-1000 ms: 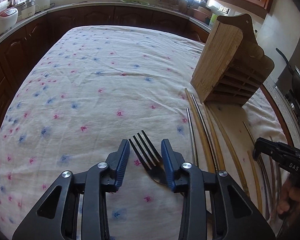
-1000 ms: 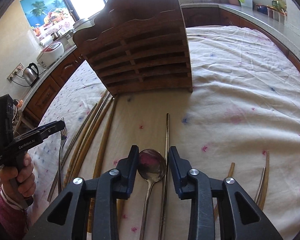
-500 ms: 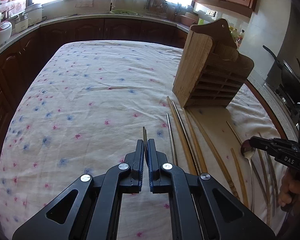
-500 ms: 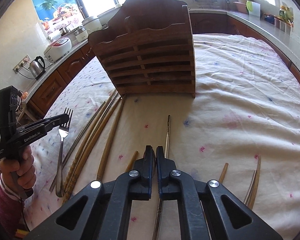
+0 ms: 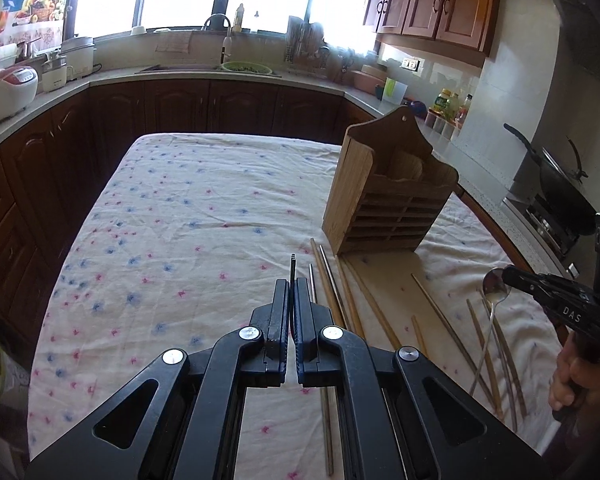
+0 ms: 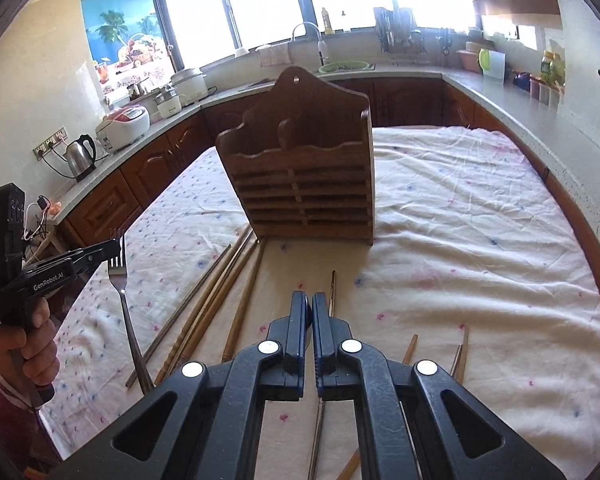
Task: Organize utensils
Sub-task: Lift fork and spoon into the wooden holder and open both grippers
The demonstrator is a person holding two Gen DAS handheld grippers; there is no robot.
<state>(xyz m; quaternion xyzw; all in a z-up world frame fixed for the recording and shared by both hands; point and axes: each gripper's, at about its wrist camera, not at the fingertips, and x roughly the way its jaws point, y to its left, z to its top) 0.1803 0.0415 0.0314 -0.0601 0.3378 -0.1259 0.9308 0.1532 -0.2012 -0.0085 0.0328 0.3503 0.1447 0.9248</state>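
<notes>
Holding a fork [image 6: 121,276] in our left gripper [image 5: 291,298] and a spoon [image 5: 496,282] in our right gripper [image 6: 311,312], both clamped and hanging handle-down, we face the wooden rack [image 6: 300,184] ahead, nearer the right.

The left gripper [image 5: 291,286] is closed, its two dark blue fingers [image 5: 281,300] pressed nearly together and clamping a fork [image 6: 121,276], which hangs tines-up from its tip in the right wrist view. The right gripper [image 6: 310,300] is likewise closed, gripping a spoon [image 5: 494,284] by the bowl so the handle slopes downward. Each gripper is held raised by a bare hand wrapped around its handle, the left hand [image 6: 24,350] and the right hand [image 5: 572,376].
</notes>
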